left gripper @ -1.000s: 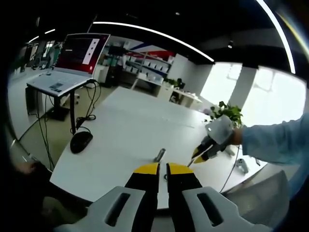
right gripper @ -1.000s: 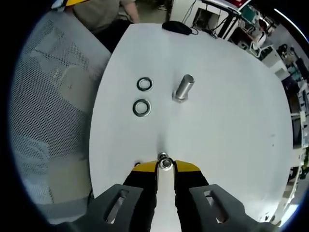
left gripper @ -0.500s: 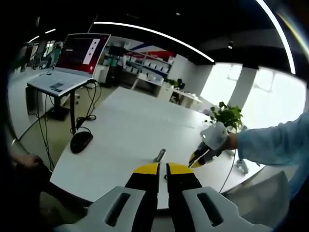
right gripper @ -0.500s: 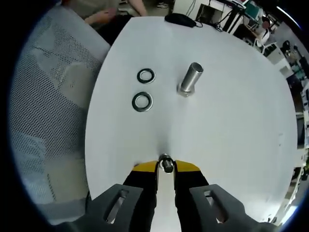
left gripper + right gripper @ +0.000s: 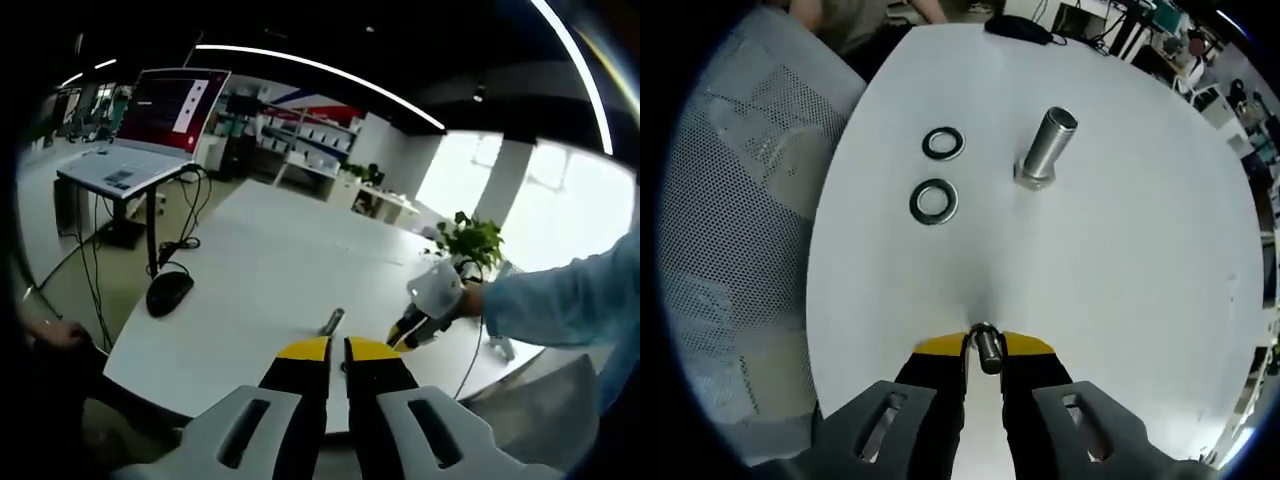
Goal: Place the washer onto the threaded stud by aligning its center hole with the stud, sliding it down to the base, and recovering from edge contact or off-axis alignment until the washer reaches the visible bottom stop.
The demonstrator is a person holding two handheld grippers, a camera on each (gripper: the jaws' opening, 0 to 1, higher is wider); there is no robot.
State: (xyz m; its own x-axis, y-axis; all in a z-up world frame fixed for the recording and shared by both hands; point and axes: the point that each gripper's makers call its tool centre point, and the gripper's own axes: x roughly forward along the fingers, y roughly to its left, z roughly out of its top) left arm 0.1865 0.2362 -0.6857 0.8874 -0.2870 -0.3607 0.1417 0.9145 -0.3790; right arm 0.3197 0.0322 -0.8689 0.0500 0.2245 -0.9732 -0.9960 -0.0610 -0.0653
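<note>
A metal threaded stud (image 5: 1048,145) stands upright on the white table (image 5: 1120,260), tilted in the right gripper view. Two loose washers lie flat to its left, one farther (image 5: 943,143) and one nearer (image 5: 934,200). My right gripper (image 5: 984,347) is shut on a third washer (image 5: 986,350), held above the table short of the stud. In the left gripper view the stud (image 5: 331,321) shows just beyond my left gripper (image 5: 337,350), whose jaws stand shut with nothing between them. The right gripper (image 5: 408,330) hangs to the stud's right, held by a person's hand.
A black mouse (image 5: 168,293) lies near the table's left edge, and a laptop (image 5: 150,120) sits on a stand beyond. A grey mesh chair (image 5: 730,200) stands beside the table edge. A potted plant (image 5: 470,238) is at the far side.
The right gripper with its washer has moved closer to the stud, which looks larger in its view. The left gripper has stayed still.
</note>
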